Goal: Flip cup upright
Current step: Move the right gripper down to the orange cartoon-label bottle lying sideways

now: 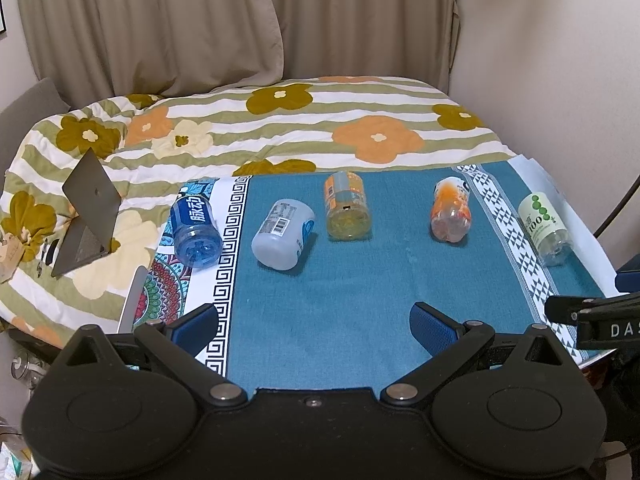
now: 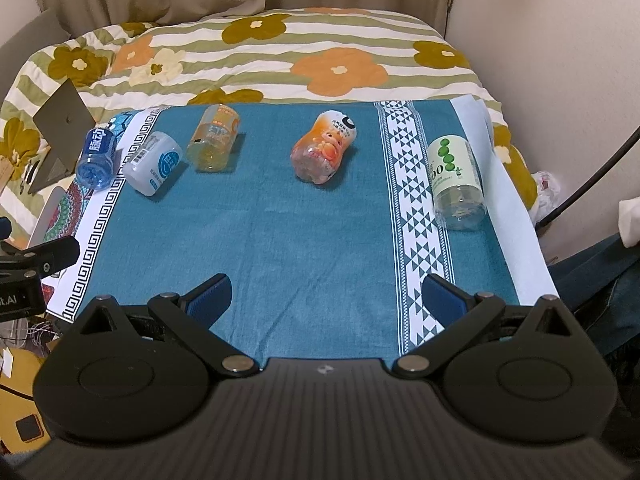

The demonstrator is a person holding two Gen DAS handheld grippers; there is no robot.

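Several plastic cups cut from bottles lie on their sides in a row across a teal cloth (image 1: 340, 280) (image 2: 280, 240). From the left: a blue one (image 1: 195, 225) (image 2: 97, 154), a white one (image 1: 283, 234) (image 2: 153, 162), a yellow one (image 1: 346, 210) (image 2: 213, 142), an orange one (image 1: 452, 209) (image 2: 324, 151), and a clear one with green dots (image 1: 546, 224) (image 2: 454, 176). My left gripper (image 1: 316, 324) is open near the cloth's front edge, holding nothing. My right gripper (image 2: 326, 294) is open too and also holds nothing. Both stay well short of the cups.
The cloth lies on a bed with a striped flower quilt (image 1: 280, 128) (image 2: 260, 52). An open laptop (image 1: 86, 216) (image 2: 60, 128) stands on the quilt at the left. Curtains (image 1: 200, 20) and a wall (image 1: 540, 60) close the back and right.
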